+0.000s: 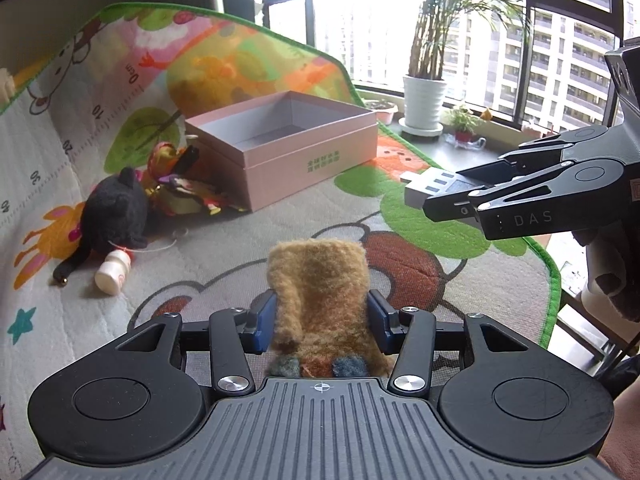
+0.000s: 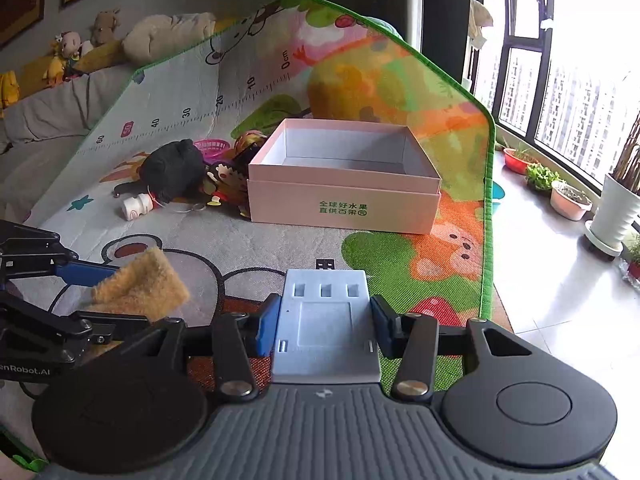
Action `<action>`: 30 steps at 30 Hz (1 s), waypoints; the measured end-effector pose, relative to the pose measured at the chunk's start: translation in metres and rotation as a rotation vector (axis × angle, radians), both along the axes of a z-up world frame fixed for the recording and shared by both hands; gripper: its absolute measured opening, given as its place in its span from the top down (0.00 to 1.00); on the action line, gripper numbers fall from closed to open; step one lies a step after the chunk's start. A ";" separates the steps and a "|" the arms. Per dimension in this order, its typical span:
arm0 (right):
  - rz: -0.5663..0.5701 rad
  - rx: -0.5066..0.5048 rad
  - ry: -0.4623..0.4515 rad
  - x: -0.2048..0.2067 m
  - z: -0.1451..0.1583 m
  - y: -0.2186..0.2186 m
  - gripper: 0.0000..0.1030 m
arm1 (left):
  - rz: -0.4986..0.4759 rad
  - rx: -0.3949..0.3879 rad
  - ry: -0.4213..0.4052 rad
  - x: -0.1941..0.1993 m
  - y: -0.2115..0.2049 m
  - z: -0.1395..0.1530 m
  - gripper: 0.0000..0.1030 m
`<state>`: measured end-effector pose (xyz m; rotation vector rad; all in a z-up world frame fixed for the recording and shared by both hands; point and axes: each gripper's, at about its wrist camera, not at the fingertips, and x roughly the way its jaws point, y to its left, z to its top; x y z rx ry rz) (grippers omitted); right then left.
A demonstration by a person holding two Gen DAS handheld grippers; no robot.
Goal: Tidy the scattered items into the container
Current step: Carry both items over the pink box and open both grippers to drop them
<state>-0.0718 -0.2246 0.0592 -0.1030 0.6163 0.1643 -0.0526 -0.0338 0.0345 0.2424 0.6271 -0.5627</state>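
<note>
Both wrist cameras look down, sharing the pink box (image 1: 288, 148).

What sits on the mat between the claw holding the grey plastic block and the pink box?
Nothing: in the right wrist view, only bare play mat runs from the right claw, shut on the grey plastic block, to the pink box.

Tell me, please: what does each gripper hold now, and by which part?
The left gripper holds a brown fuzzy toy by its sides; the right gripper holds a grey flat plastic block by its side edges.
</note>
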 end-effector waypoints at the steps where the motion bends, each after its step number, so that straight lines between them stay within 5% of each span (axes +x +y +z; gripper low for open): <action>1: 0.001 -0.002 0.000 -0.001 0.001 0.000 0.54 | -0.005 -0.002 -0.007 -0.001 -0.001 0.002 0.49; 19: -0.005 -0.010 0.020 0.015 0.005 -0.007 0.54 | -0.075 0.018 -0.092 0.036 -0.022 0.024 0.49; 27: -0.010 -0.014 -0.076 0.117 0.052 -0.012 0.54 | -0.036 -0.009 -0.208 0.132 -0.051 0.050 0.49; 30: -0.047 0.028 -0.135 0.172 0.069 -0.014 0.53 | 0.015 -0.018 -0.226 0.179 -0.062 0.050 0.38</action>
